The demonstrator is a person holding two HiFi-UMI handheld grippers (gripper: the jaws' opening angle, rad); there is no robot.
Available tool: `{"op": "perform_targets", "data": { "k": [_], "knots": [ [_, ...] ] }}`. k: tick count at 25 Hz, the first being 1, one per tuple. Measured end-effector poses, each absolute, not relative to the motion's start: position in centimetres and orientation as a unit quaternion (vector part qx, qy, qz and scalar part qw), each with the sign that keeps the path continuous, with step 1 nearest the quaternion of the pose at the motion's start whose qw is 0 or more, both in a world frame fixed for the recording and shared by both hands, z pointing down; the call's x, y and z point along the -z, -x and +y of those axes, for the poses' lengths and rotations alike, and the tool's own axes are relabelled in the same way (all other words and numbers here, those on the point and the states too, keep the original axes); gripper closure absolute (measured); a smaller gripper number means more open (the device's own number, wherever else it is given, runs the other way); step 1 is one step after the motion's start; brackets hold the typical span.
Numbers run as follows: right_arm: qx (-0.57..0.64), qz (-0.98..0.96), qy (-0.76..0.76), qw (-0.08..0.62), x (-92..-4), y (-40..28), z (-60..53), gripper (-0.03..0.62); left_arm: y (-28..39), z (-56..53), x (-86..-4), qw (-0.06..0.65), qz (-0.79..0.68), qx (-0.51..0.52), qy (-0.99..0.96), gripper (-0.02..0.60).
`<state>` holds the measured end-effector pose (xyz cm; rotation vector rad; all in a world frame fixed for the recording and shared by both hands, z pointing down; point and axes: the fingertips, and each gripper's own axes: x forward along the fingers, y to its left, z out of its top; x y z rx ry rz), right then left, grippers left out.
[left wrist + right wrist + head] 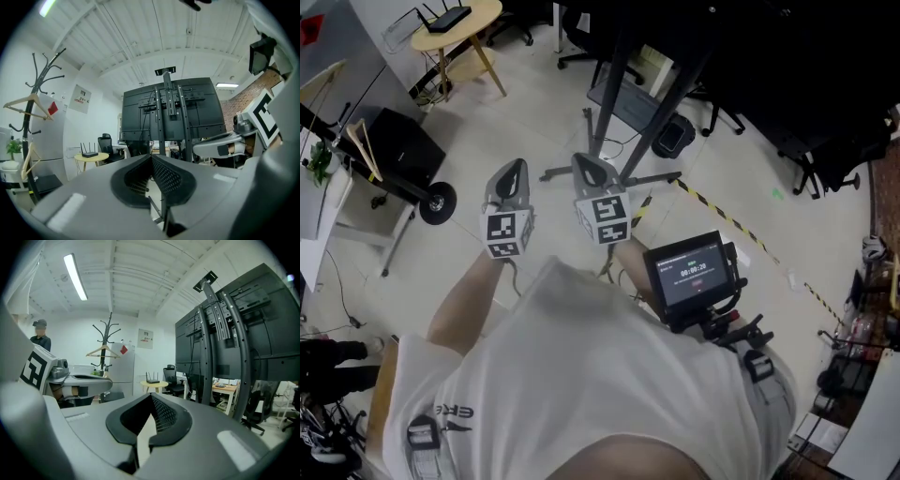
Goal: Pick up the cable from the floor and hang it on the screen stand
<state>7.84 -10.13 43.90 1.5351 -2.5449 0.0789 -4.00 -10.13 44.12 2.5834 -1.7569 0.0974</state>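
The black screen stand rises from the floor just beyond both grippers, and its legs spread out on the pale tiles. It fills the middle of the left gripper view and the right side of the right gripper view. My left gripper and right gripper are held side by side at chest height, pointing at the stand. The jaws of the left gripper and of the right gripper are shut with nothing between them. I cannot make out a loose cable in any view.
A yellow-and-black striped strip runs over the floor to the right of the stand. A round yellow table with a router stands far left, near a coat rack. Office chairs crowd the right. A person stands at the left.
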Motion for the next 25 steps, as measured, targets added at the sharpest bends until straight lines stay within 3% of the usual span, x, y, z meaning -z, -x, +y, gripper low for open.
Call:
{"op": "perform_targets", "data": {
  "k": [25],
  "knots": [
    [-0.038,-0.846,-0.526,0.081,-43.64,-8.72,-10.42,0.583,3.71,-10.38,-43.6,0.015,-0.562,-0.027,-0.827,0.578]
  ]
}}
